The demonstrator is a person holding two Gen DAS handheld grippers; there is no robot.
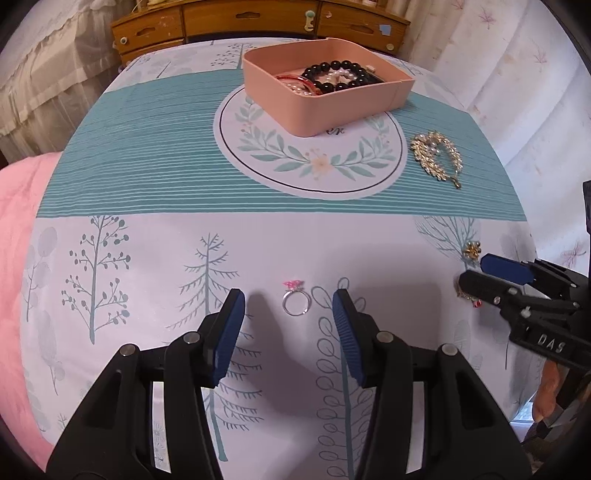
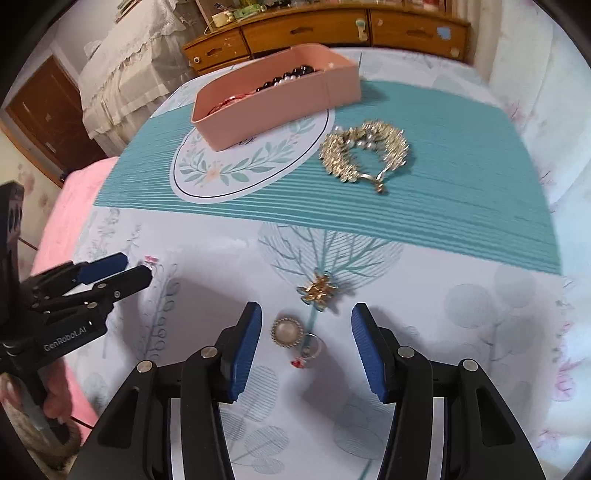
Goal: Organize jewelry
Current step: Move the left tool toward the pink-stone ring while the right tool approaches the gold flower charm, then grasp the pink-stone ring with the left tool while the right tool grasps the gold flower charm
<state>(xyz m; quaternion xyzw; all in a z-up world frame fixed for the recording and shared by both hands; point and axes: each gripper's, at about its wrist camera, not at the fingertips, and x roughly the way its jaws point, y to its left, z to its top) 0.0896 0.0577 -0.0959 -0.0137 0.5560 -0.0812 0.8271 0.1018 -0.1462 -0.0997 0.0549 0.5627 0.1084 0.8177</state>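
Note:
A silver ring with a pink stone (image 1: 296, 303) lies on the printed cloth between the tips of my open left gripper (image 1: 288, 301); nothing is in its jaws. My right gripper (image 2: 306, 317) is open too, over a round pearl brooch (image 2: 287, 332) and a small ring with a red stone (image 2: 309, 350). Just beyond its tips lies a gold flower brooch (image 2: 318, 290). A gold leaf bracelet (image 2: 364, 151) rests on the teal band. The pink box (image 1: 325, 83) at the back holds a black bead bracelet (image 1: 336, 75) and other pieces. In the left wrist view the right gripper (image 1: 476, 271) shows at the right edge.
A wooden chest of drawers (image 1: 258, 22) stands behind the table. Pink bedding (image 1: 18, 258) lies off the left edge. White curtains (image 1: 517, 74) hang to the right. A person's hand (image 2: 55, 391) holds the left gripper's handle.

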